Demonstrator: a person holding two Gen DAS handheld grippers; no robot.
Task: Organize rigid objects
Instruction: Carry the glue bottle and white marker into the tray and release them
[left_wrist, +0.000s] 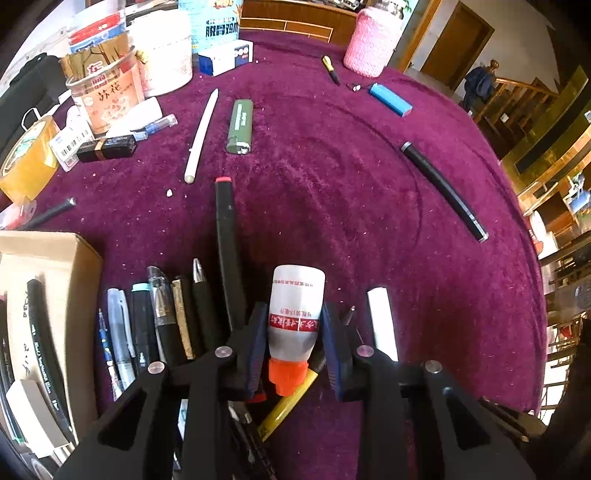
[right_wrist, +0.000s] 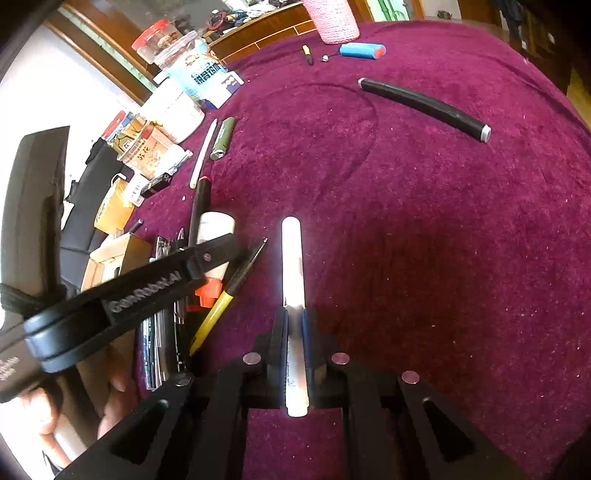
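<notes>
Pinching a small white plastic bottle with an orange cap (left_wrist: 293, 325), your left gripper (left_wrist: 294, 334) is pressing its blue pads against the bottle's sides, cap toward the camera. Your right gripper (right_wrist: 295, 325) is clamping a slim white pen (right_wrist: 293, 295), which is sticking out past its pressed-together jaws. Left of the left jaws, a row of dark pens (left_wrist: 162, 317) is lying on the purple velvet cloth (left_wrist: 369, 184).

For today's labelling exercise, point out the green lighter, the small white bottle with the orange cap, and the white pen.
green lighter (left_wrist: 240, 125), left wrist view, middle of its body.
white bottle (left_wrist: 295, 314), left wrist view, its labelled side.
white pen (right_wrist: 292, 266), right wrist view, its barrel.
</notes>
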